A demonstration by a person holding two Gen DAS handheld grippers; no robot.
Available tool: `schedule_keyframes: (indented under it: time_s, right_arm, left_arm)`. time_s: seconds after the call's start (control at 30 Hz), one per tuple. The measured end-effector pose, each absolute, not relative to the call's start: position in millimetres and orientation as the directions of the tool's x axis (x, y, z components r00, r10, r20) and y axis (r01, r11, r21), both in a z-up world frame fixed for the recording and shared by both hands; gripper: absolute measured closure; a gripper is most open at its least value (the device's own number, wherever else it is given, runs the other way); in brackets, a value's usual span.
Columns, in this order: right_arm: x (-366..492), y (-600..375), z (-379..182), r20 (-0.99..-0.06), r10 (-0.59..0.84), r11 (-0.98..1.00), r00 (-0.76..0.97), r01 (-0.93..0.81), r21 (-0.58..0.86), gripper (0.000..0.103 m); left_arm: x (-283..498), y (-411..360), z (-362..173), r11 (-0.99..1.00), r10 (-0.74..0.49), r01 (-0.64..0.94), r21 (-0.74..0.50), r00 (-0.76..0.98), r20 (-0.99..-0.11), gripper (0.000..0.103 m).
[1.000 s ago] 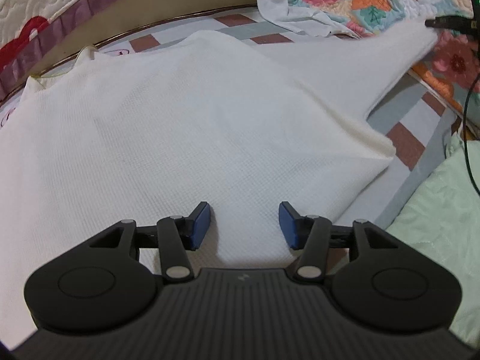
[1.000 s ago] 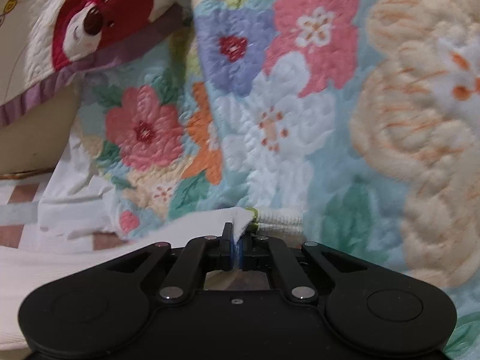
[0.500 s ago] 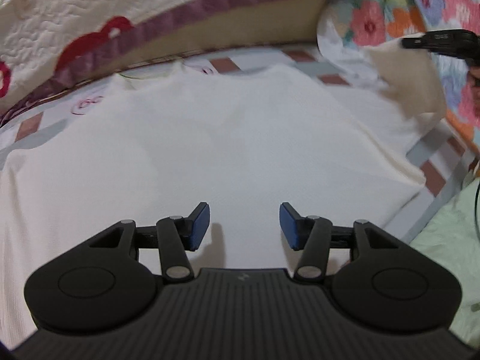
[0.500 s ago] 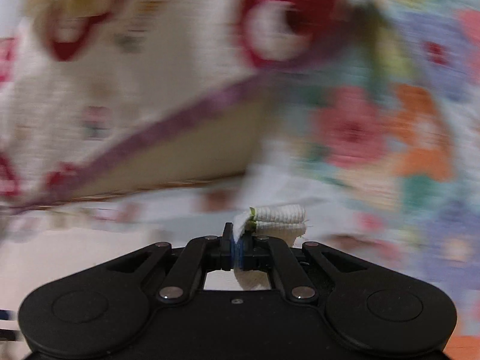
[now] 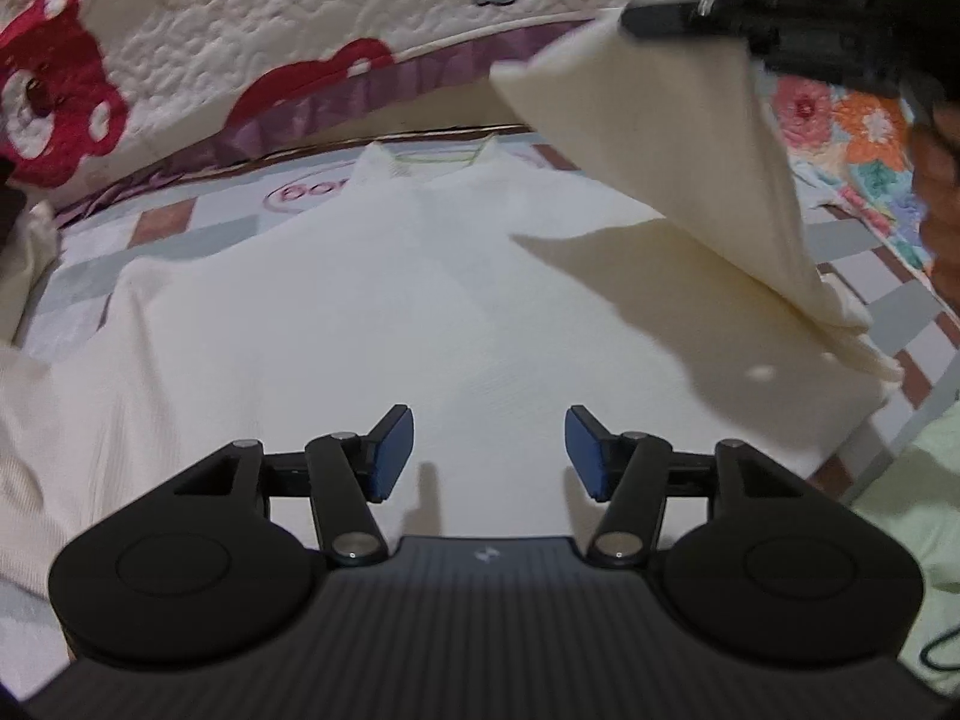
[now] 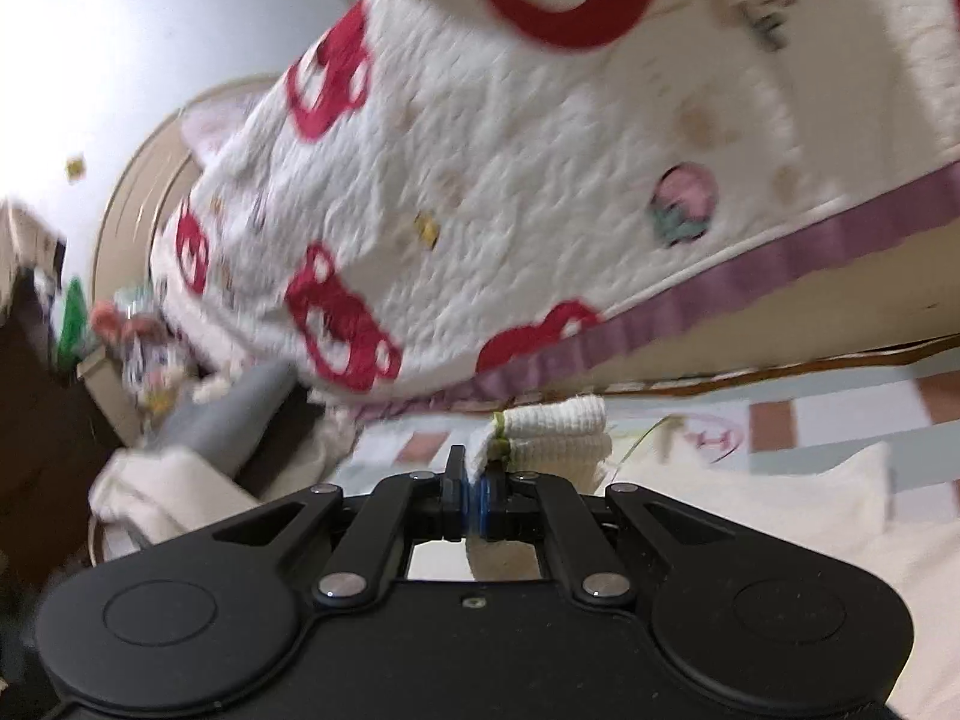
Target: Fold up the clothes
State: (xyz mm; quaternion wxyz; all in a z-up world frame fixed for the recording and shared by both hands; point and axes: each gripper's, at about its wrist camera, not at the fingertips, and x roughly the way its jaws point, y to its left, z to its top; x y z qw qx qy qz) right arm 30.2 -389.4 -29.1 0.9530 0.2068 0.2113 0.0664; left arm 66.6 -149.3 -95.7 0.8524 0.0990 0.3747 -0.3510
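Cream waffle-knit cloth garment, matt quilted blanket

The bedsheet bears a pink oval print, its lettering partly hidden and illegible.

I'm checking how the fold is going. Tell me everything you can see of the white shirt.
The white shirt is a cream, finely ribbed knit lying flat on a patchwork bed cover, its collar toward the headboard. One sleeve is lifted over the body, its ribbed cuff pinched in the shut right claw. The open left claw hovers above the lower body, holding nothing.
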Motion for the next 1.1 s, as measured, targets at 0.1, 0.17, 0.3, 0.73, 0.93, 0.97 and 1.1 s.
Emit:
schedule_keyframes:
  time_s: [0.1,0.17,0.3,0.73,0.93,0.97,1.1]
  right_arm:
    - [38,-362,-57,-0.433,0.224,0.924,0.873,-0.050,0.378,0.097]
    - [40,-344,-73,-0.470,0.221,0.944,0.855,-0.067,0.323,0.095]
    - [30,-343,-90,-0.512,0.285,0.928,0.810,-0.100,0.359,0.081]
    - [-101,-413,-125,-0.649,-0.076,0.989,0.757,0.139,0.047,0.055]
    - [-150,-426,-146,-0.681,-0.294,0.956,0.671,0.212,-0.203,0.048]
    - [-153,-429,-147,-0.678,-0.305,0.952,0.669,0.225,-0.206,0.044]
    - [-155,-443,-149,-0.680,-0.282,0.955,0.677,0.265,-0.132,0.042]
  left_arm:
    - [66,-137,-100,0.718,-0.603,0.666,-0.202,0.451,-0.658,0.046]
    - [64,-132,-101,0.709,-0.645,0.653,-0.267,0.446,-0.620,0.045]
    - [54,-133,-101,0.698,-0.658,0.670,-0.254,0.458,-0.598,0.044]
    - [52,-185,-108,0.753,-0.548,0.643,-0.142,0.492,-0.677,0.035]
    - [50,-219,-119,0.835,-0.292,0.524,0.166,0.679,-0.674,0.035]
    - [51,-220,-119,0.837,-0.297,0.524,0.157,0.676,-0.675,0.035]
    - [74,-213,-130,0.841,-0.414,0.530,-0.112,0.496,-0.763,0.035]
